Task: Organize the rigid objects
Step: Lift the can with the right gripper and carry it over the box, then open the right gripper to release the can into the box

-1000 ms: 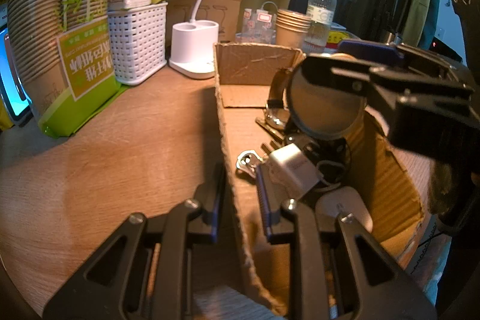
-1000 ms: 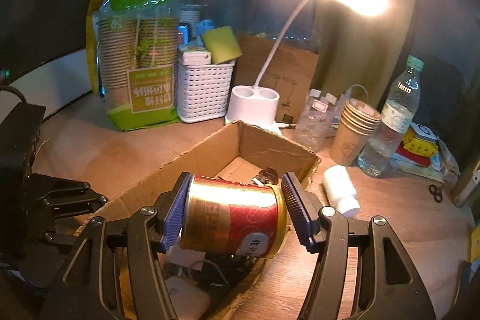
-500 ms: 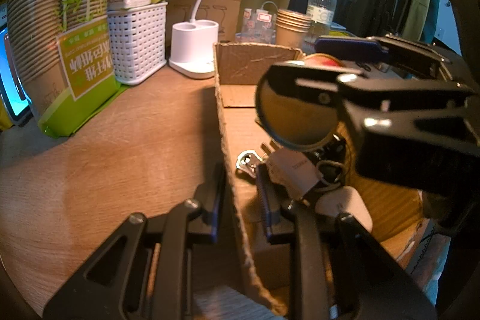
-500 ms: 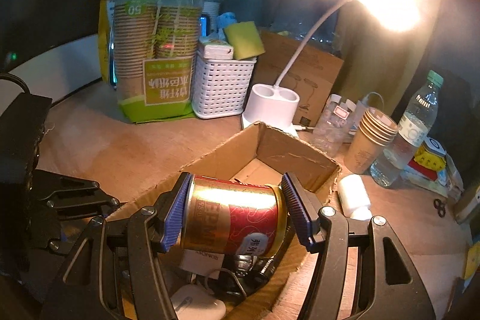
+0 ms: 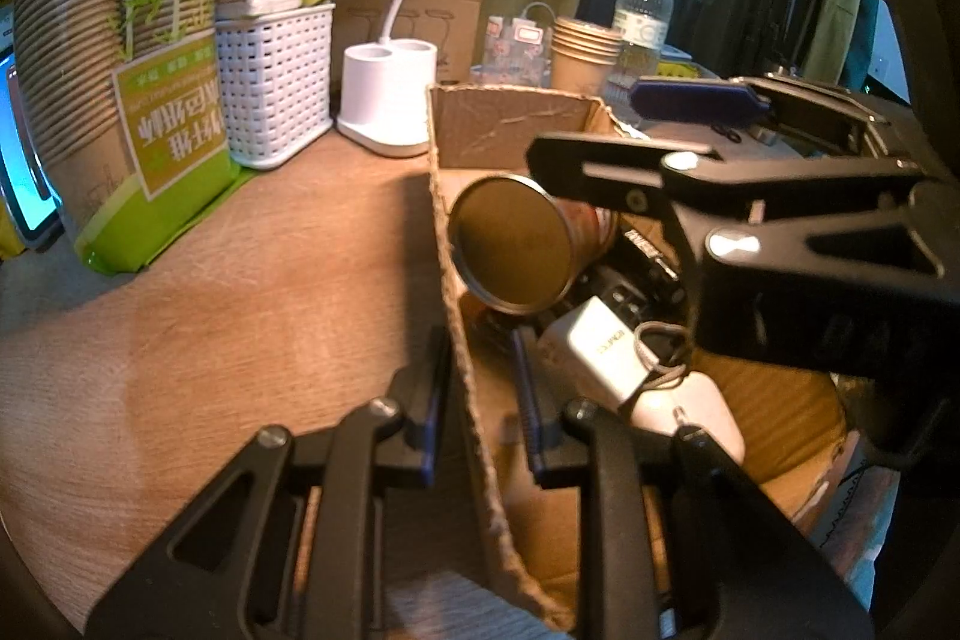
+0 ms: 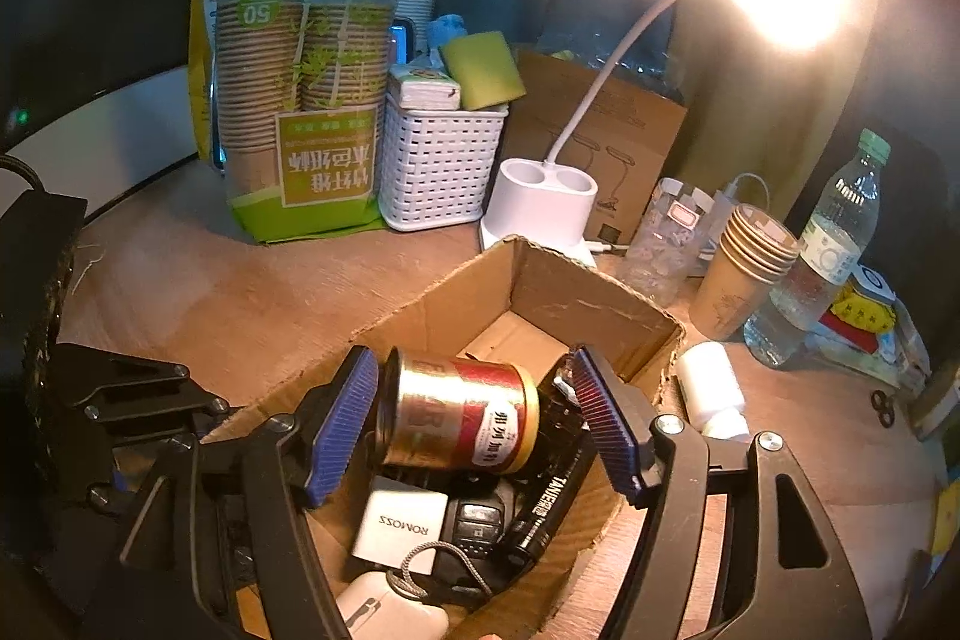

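Note:
A gold and red can (image 6: pixel 462 418) lies tilted on the clutter inside the open cardboard box (image 6: pixel 588 310). My right gripper (image 6: pixel 471 358) straddles the can; its jaws are opening, and both blue pads stand clear of the can's ends. In the left wrist view the can (image 5: pixel 510 244) shows its dark round end below the right gripper's fingers (image 5: pixel 630 166). My left gripper (image 5: pixel 480 340) is shut on the box's near side wall (image 5: pixel 447 244), one pad inside and one outside.
A white charger (image 6: pixel 402 526), a black marker (image 6: pixel 552 502) and other small things fill the box. A white pill bottle (image 6: pixel 714 394) lies right of it. Behind stand a lamp base (image 6: pixel 540 208), a white basket (image 6: pixel 438 166), a cup pack (image 6: pixel 300 130), paper cups (image 6: pixel 750 274) and a water bottle (image 6: pixel 828 244).
The right gripper has carried the can down into the box and widened its jaws off it; the can now rests on the things inside. The left gripper has not moved.

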The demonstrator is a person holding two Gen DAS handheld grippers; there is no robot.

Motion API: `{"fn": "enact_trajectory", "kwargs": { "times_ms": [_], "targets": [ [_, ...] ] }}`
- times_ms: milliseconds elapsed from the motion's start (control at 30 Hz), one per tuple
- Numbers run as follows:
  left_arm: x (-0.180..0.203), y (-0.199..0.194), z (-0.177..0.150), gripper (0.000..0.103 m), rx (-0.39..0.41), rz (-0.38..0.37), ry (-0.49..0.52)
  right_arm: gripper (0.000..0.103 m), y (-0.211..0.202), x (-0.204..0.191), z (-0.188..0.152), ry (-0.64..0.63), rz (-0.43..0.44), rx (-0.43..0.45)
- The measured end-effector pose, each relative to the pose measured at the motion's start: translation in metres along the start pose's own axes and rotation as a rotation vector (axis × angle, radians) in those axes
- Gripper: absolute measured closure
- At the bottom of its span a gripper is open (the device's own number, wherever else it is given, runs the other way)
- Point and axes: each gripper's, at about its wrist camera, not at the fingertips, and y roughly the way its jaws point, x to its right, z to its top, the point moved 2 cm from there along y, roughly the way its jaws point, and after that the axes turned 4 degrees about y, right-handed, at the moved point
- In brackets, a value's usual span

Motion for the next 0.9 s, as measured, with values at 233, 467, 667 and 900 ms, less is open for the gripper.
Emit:
{"fn": "enact_trajectory", "kwargs": {
  "times_ms": [233,467,667,900],
  "targets": [
    [0.0,0.0,0.0,0.081,0.0,0.0,0.0,0.032,-0.002,0.008,-0.003,0.019,-0.014,-0.002],
    [0.0,0.0,0.0,0.081,0.0,0.0,0.0,0.032,-0.005,0.016,-0.007,0.039,-0.031,0.0],
    [0.0,0.0,0.0,0.081,0.0,0.0,0.0,0.032,-0.011,0.026,-0.009,0.061,-0.053,0.009],
    [0.0,0.0,0.0,0.081,0.0,0.0,0.0,0.032,-0.018,0.042,-0.011,0.089,-0.09,0.022]
  ]
}}
